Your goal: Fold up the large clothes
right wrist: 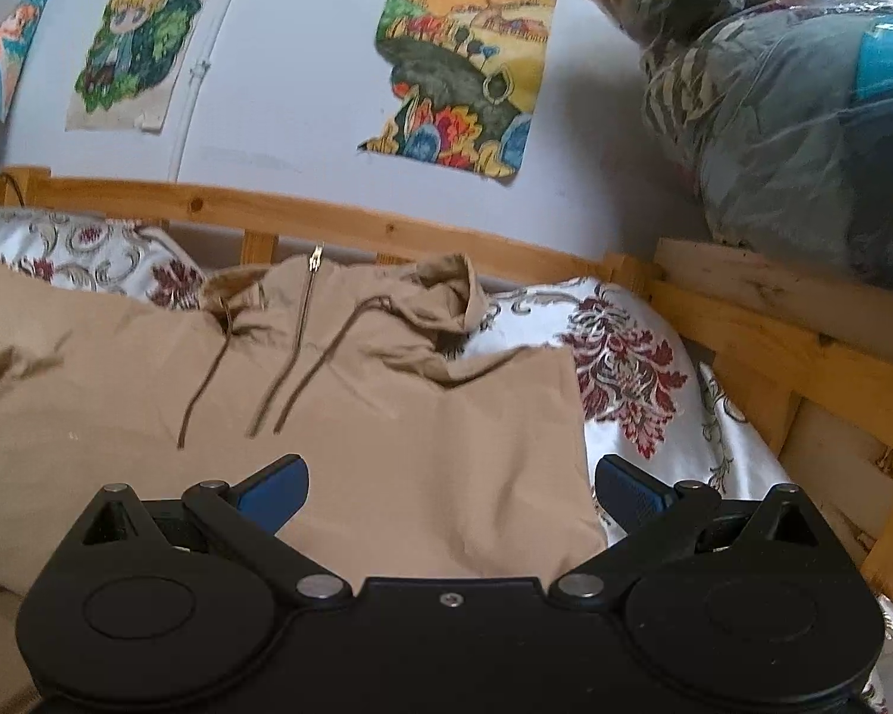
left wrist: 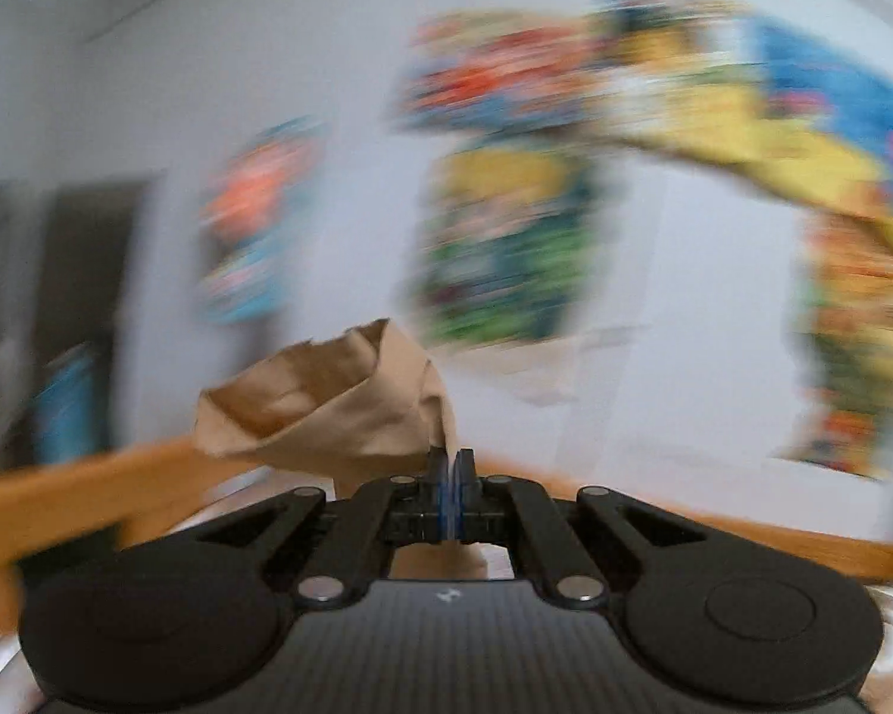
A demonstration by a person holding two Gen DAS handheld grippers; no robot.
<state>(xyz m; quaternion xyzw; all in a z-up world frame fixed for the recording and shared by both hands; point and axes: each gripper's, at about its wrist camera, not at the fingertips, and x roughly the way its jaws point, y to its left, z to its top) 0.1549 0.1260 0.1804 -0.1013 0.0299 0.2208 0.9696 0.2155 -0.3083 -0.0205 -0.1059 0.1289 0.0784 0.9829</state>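
A tan hoodie (right wrist: 339, 416) lies spread on the bed (right wrist: 625, 351). The left gripper (left wrist: 450, 464) pinches a hoodie fold (left wrist: 327, 404), jaws closed. Over the hoodie's right edge, the right gripper (right wrist: 449, 488) hangs wide open, holding nothing

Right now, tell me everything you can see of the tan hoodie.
The tan hoodie looks like soft cotton fleece. It lies spread front-up on the floral bedspread, hood bunched toward the wooden bed rail, with a short metal zipper and dangling brown drawstrings. The open right gripper hovers over its right side. The left gripper is shut on a raised fold of it.
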